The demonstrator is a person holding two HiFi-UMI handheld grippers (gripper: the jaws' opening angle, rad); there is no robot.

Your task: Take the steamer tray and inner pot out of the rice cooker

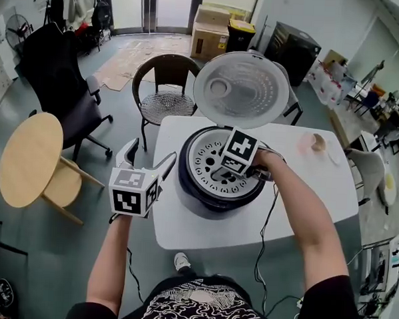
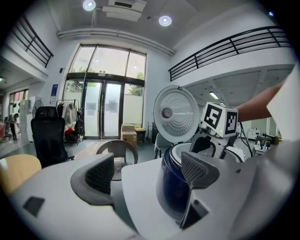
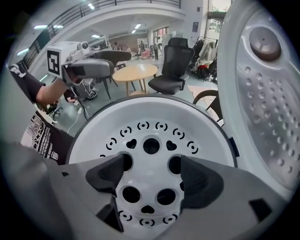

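The dark blue rice cooker [image 1: 191, 192] stands on the white table [image 1: 304, 194] with its round lid [image 1: 241, 90] swung up behind it. The white steamer tray [image 1: 206, 156], pierced with round and heart-shaped holes, sits in its mouth and hides the inner pot. My right gripper [image 1: 229, 170] points steeply down over the tray's middle [image 3: 151, 132], jaws open, nothing visibly between the pads [image 3: 201, 180]. My left gripper [image 1: 148, 158] is open at the table's left edge, beside the cooker's wall [image 2: 171, 192], gripping nothing.
A metal chair [image 1: 164, 87] stands just behind the table. A round wooden table [image 1: 31, 157] and a black office chair [image 1: 54, 74] are to the left. A small dish [image 1: 317, 143] lies at the table's far right. A cable [image 1: 266, 226] hangs off the front edge.
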